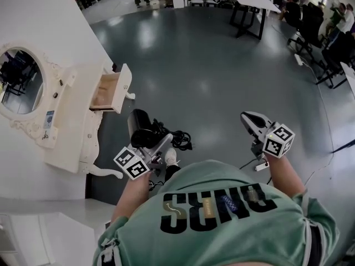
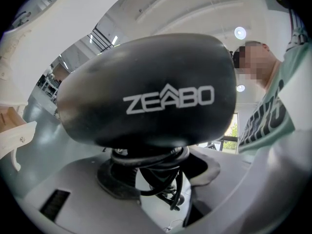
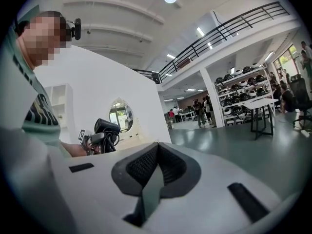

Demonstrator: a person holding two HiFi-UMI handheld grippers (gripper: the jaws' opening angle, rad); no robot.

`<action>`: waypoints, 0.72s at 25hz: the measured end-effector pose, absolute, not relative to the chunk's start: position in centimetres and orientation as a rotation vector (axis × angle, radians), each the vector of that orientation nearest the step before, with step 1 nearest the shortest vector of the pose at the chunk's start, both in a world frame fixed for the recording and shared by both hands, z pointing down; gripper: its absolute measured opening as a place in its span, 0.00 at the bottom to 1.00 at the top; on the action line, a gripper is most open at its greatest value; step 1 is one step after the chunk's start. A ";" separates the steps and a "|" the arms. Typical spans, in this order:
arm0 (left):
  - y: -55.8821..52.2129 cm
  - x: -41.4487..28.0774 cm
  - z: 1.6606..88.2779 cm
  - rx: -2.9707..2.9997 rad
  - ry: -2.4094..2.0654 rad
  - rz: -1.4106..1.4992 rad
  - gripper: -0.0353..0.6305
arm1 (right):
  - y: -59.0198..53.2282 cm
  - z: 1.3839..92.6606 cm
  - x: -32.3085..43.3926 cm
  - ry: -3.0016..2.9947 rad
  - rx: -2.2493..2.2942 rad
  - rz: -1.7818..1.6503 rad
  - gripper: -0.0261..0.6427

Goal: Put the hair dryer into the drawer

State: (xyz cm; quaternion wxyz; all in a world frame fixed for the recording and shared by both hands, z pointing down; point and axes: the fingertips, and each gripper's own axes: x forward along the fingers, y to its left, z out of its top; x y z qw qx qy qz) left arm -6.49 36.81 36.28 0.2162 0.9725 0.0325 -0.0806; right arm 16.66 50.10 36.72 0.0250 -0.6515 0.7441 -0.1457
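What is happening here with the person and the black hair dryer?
A person stands before a white dressing table whose drawer is pulled open. The left gripper is shut on the hair dryer, gripping its cord-wrapped handle, and holds it in the air short of the drawer. The right gripper is shut and empty, off to the side.

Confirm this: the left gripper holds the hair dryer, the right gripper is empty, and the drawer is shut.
Not the drawer: the head view shows the drawer pulled open. The left gripper does hold the hair dryer, and the right gripper is empty.
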 end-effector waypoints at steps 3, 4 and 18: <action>30.5 -6.4 36.5 2.713 0.121 -0.224 0.44 | 43.3 36.5 16.5 2.307 -2.024 -0.430 0.03; 28.2 -6.3 36.4 2.726 0.137 -0.220 0.44 | 40.8 36.2 16.4 2.307 -2.024 -0.421 0.03; 0.3 -6.6 35.0 2.772 0.215 -0.170 0.44 | 12.2 34.7 15.5 2.285 -2.025 -0.389 0.03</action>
